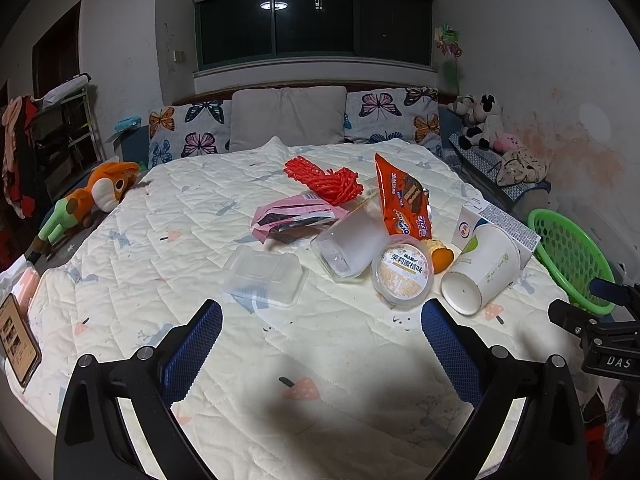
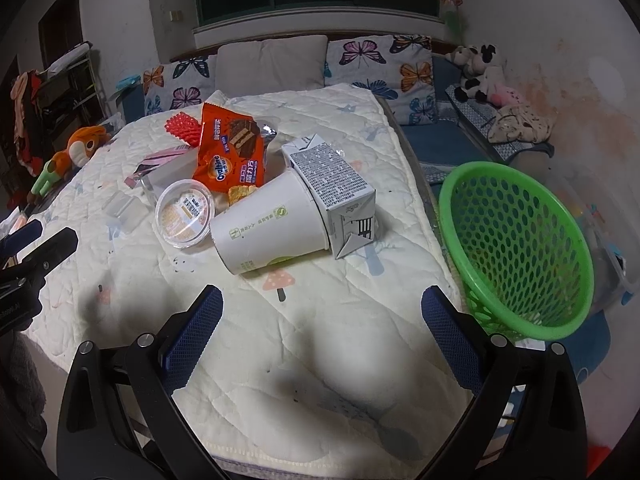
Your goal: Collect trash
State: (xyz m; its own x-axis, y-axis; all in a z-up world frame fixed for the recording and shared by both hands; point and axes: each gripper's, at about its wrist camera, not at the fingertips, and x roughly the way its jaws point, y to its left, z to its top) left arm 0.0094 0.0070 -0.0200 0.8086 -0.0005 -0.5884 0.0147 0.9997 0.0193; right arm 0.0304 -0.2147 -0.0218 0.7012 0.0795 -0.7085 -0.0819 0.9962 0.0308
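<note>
Trash lies in a heap on the quilted bed. A white paper cup (image 1: 482, 269) (image 2: 272, 222) rests on its side against a milk carton (image 2: 332, 190) (image 1: 502, 226). Beside them are a round lidded tub (image 1: 403, 275) (image 2: 185, 213), an orange snack wrapper (image 1: 404, 202) (image 2: 232, 154), a clear cup (image 1: 348, 246), a clear plastic box (image 1: 264, 276), a pink wrapper (image 1: 298, 218) and red netting (image 1: 326, 178). My left gripper (image 1: 320, 320) is open, short of the box and the tub. My right gripper (image 2: 322, 306) is open just before the paper cup. The green basket (image 2: 516, 252) (image 1: 570, 264) stands off the bed's right edge.
An orange plush toy (image 1: 96, 196) lies at the bed's left edge and a phone (image 1: 18, 344) near the front left corner. Butterfly pillows (image 1: 186, 132) line the headboard. Stuffed animals (image 2: 482, 74) sit on a bench to the right. The quilt in front of both grippers is bare.
</note>
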